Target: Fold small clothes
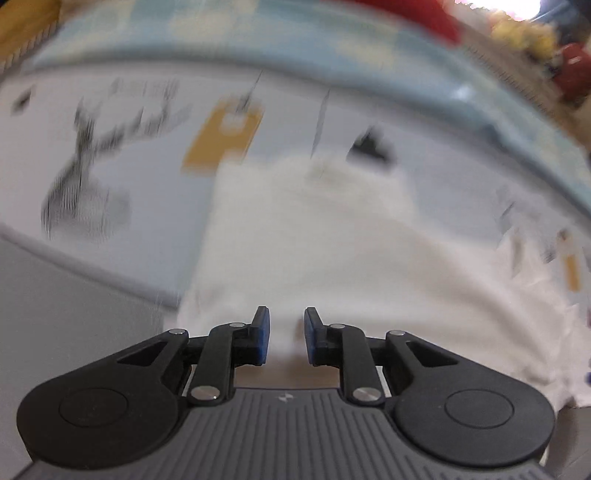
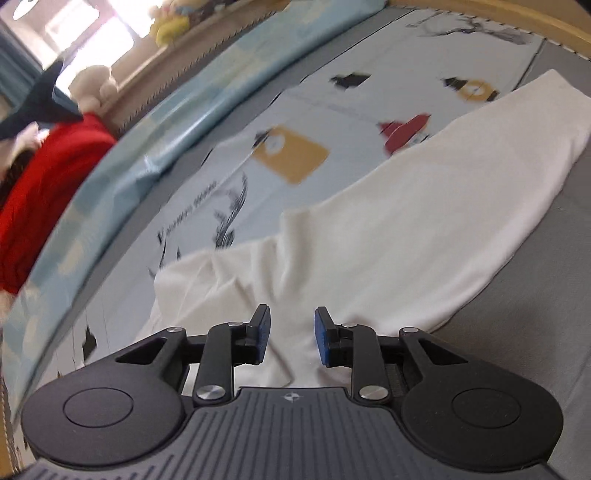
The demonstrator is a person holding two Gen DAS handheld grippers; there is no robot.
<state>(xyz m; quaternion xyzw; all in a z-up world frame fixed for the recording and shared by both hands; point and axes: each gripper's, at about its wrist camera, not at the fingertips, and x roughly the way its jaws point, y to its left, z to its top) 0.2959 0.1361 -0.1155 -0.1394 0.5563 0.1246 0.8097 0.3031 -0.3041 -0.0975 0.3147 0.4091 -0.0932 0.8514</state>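
Observation:
A small white garment (image 1: 314,240) lies spread on a printed play mat (image 1: 129,155), blurred in the left wrist view. My left gripper (image 1: 287,317) hovers over its near edge, its blue pads apart with nothing pinched between them. In the right wrist view the same white garment (image 2: 406,229) stretches as a long folded band from the near middle to the upper right, wrinkled at its near left end. My right gripper (image 2: 291,317) stands over that wrinkled end with a clear gap between its pads and only cloth lying beneath.
A pale blue padded border (image 2: 147,147) runs along the printed mat (image 2: 295,110). A red cloth heap (image 2: 44,177) and plush toys (image 2: 170,26) sit beyond it. A plain grey surface (image 2: 554,295) lies to the garment's right, and grey floor (image 1: 74,314) at the lower left.

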